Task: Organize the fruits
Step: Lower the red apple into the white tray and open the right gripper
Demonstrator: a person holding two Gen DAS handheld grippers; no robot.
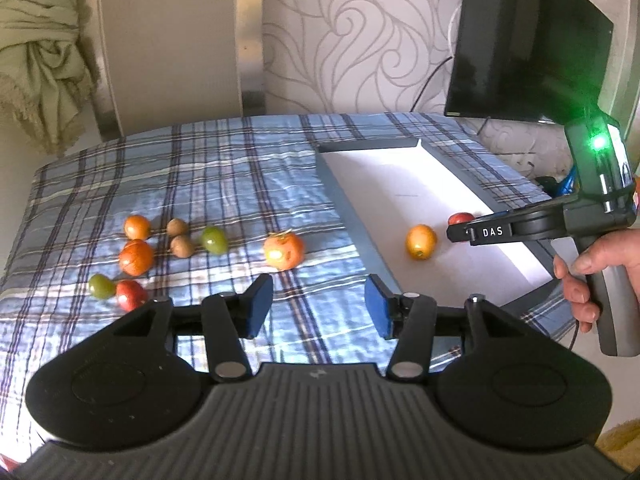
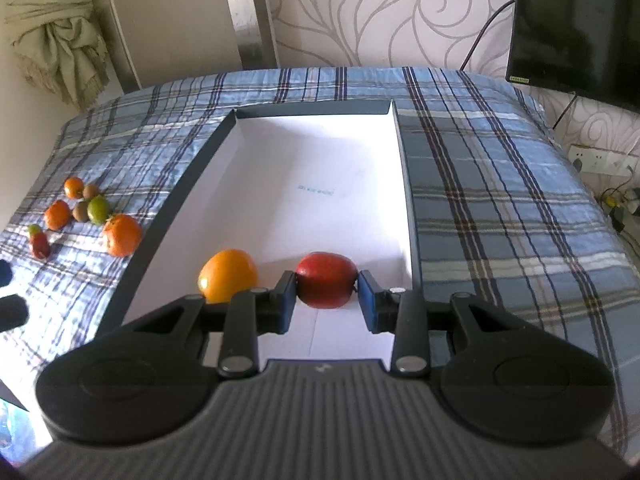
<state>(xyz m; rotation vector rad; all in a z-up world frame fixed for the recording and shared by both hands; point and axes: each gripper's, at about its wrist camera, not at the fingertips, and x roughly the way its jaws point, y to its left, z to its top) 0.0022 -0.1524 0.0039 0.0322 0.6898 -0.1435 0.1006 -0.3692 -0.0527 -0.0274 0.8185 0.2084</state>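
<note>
The right gripper (image 2: 326, 294) clamps a red apple (image 2: 326, 279) low inside the white tray (image 2: 280, 152) beside an orange (image 2: 227, 275), so letting go comes next, while the left gripper (image 1: 318, 306) hangs open and empty.

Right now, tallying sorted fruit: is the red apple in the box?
In: the red apple sits over the box's white floor, pinched by the right gripper.
</note>
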